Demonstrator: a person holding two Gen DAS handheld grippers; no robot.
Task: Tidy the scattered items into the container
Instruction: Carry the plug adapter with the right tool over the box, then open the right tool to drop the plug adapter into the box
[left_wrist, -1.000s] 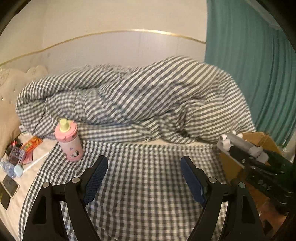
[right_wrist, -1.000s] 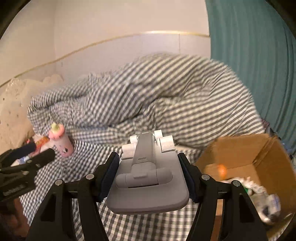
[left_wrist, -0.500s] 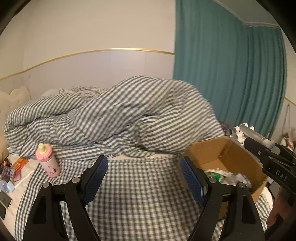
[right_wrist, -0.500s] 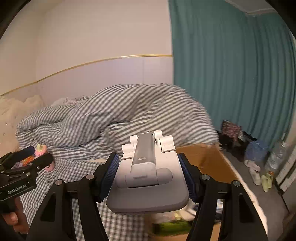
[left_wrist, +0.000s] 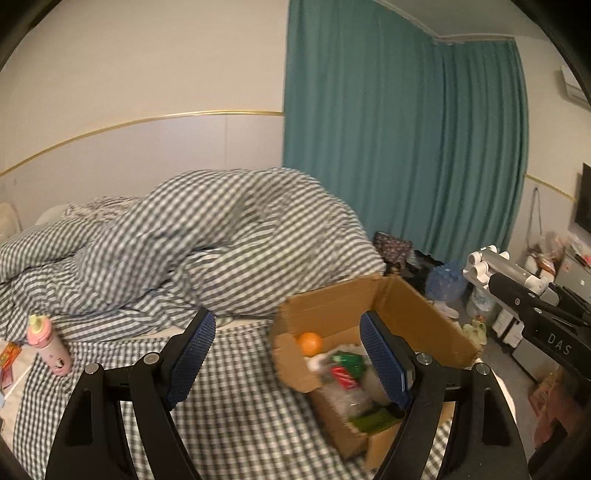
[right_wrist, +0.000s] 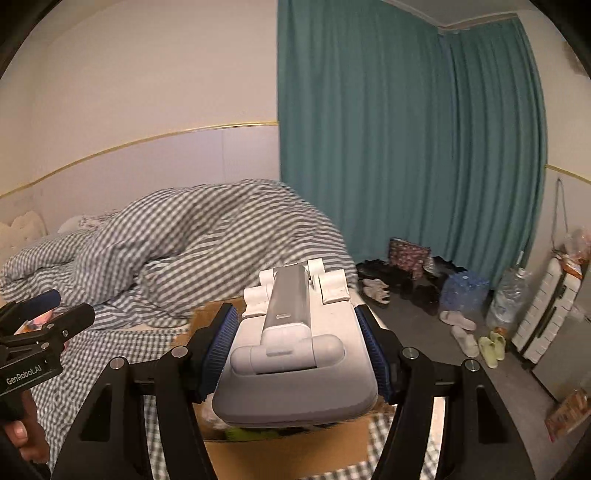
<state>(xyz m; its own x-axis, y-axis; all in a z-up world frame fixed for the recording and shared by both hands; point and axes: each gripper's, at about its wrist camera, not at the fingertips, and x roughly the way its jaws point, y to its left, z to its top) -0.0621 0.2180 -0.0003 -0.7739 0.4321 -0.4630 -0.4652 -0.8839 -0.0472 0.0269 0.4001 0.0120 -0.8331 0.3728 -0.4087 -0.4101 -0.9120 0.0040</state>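
Note:
A brown cardboard box (left_wrist: 417, 314) stands open on the checked bed, holding an orange (left_wrist: 309, 342), packets and wrappers. My left gripper (left_wrist: 286, 360) is open and empty above the bedsheet, its right finger over the box's contents. My right gripper (right_wrist: 297, 354) is shut on a grey and white folding stand (right_wrist: 295, 354), held above the box (right_wrist: 280, 454), whose near wall shows below it. The stand (left_wrist: 498, 267) also shows at the right of the left wrist view. A pink bottle (left_wrist: 50, 345) stands on the bed at far left.
A rumpled grey checked duvet (left_wrist: 207, 240) fills the back of the bed. Teal curtains (right_wrist: 406, 147) hang behind. Shoes, slippers (right_wrist: 463, 334), a water jug (right_wrist: 508, 295) and a white suitcase (right_wrist: 546, 314) lie on the floor to the right. Small items (left_wrist: 9, 358) sit at the bed's left edge.
Both grippers swung right and rose, from facing the duvet and pink bottle to over the cardboard box. The right gripper kept the stand throughout; the left stayed open and empty.

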